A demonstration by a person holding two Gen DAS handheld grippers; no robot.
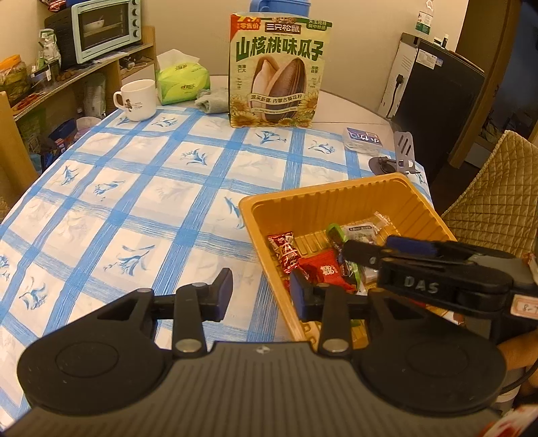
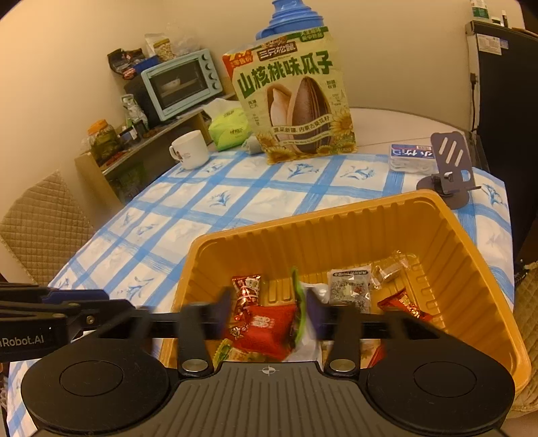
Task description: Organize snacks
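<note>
Both tongs stand apart and empty: right gripper [image 2: 269, 311] over wrapped snacks [image 2: 269, 331] in the near orange tray [image 2: 336, 215], left gripper [image 1: 262, 289] straddling its rim; the sunflower-seed bag [image 1: 277, 72] stands far, probably the next pick

Home dining corner (toaster oven [image 1: 106, 28], checked tablecloth [image 1: 141, 188], mug [image 1: 138, 100])

Left wrist view: looks forward and down over the checked tablecloth [image 1: 141, 188], yellow tray [image 1: 322, 198] lower right. Right wrist view: close above the same tray [image 2: 336, 228], aimed at the back wall. Both share the sunflower seed bag [image 1: 277, 72] [image 2: 296, 97] top centre
</note>
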